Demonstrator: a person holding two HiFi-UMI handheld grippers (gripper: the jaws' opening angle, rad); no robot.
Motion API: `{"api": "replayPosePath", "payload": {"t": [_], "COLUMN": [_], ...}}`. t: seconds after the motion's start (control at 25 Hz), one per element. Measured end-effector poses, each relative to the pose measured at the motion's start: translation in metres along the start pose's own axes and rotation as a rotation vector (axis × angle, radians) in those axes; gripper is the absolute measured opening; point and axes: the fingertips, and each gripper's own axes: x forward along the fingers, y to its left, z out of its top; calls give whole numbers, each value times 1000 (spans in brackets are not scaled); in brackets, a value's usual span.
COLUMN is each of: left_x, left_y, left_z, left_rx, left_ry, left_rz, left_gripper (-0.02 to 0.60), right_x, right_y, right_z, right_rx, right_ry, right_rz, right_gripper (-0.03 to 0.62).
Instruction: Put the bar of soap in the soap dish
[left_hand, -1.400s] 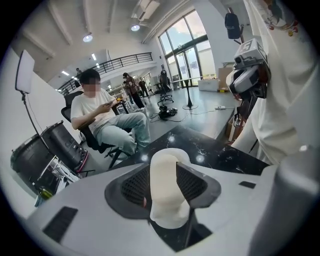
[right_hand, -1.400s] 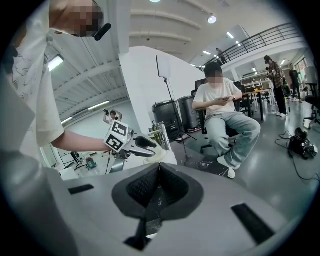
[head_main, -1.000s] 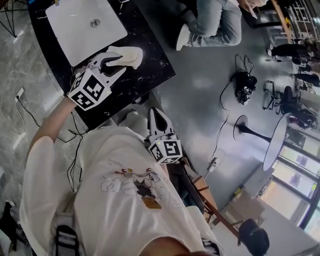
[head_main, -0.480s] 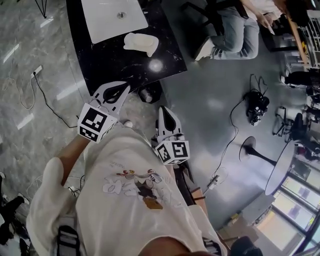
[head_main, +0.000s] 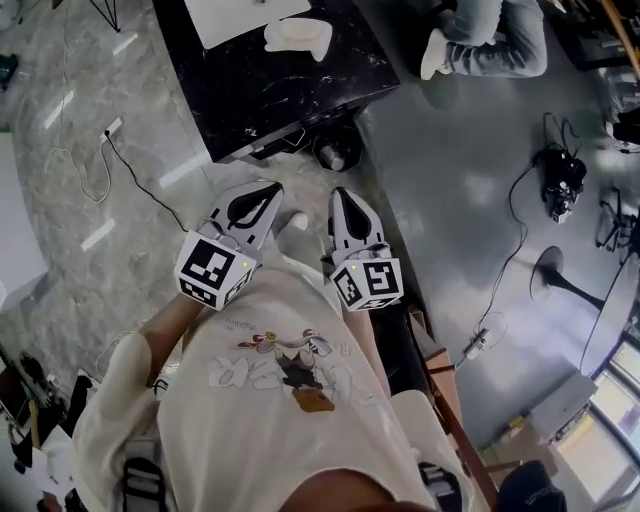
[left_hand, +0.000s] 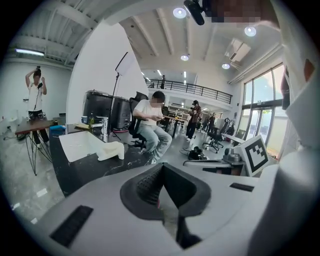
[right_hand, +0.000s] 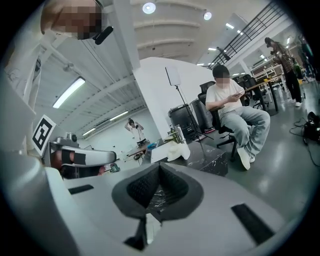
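Note:
A cream-white soap dish (head_main: 298, 37) lies on the black marble table (head_main: 280, 95) at the top of the head view, beside a white basin (head_main: 240, 15). I cannot tell the soap apart from the dish. My left gripper (head_main: 262, 192) and right gripper (head_main: 343, 197) hang side by side over the floor, close to my body and well short of the table. Both are shut with nothing between their pads. The left gripper view shows the dish (left_hand: 111, 150) far ahead of the closed left gripper (left_hand: 162, 167). In the right gripper view the dish (right_hand: 177, 151) sits beyond the closed right gripper (right_hand: 160, 167).
A seated person in jeans (head_main: 490, 40) is past the table's right end. A black round object (head_main: 333, 155) stands on the floor by the table's near corner. Cables and a socket (head_main: 112, 128) lie at the left; a round-based stand (head_main: 560, 285) and wooden furniture (head_main: 440, 390) are at the right.
The left gripper left the white dish on the table, closed its jaws and drew back toward my body. The right gripper came up level beside it. The table slid to the top of the view.

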Motion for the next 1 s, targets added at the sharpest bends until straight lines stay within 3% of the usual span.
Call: {"api": "replayPosePath", "payload": {"t": [0.2,0.44,0.72,1.0], "left_x": [-11,-28,-54,-69], "left_y": [-18,-12,24,49], "left_z": [2,0,4,2], "left_rx": [5,-59,-70,-91], "left_ry": [-24,-51,-85,-105], "left_rz": [-39,-45,17,14], "left_gripper": [6,6,6,6], "right_x": [-10,-8,15,35], "right_y": [20,50,77,100], "right_z": [16,16,16,17], "right_rx": [-32,-63,-98,-112], "right_ry": [-50,-54,-36,-45], "right_rz": [-18,-17,-13,-20], "right_gripper": [6,6,6,6]}}
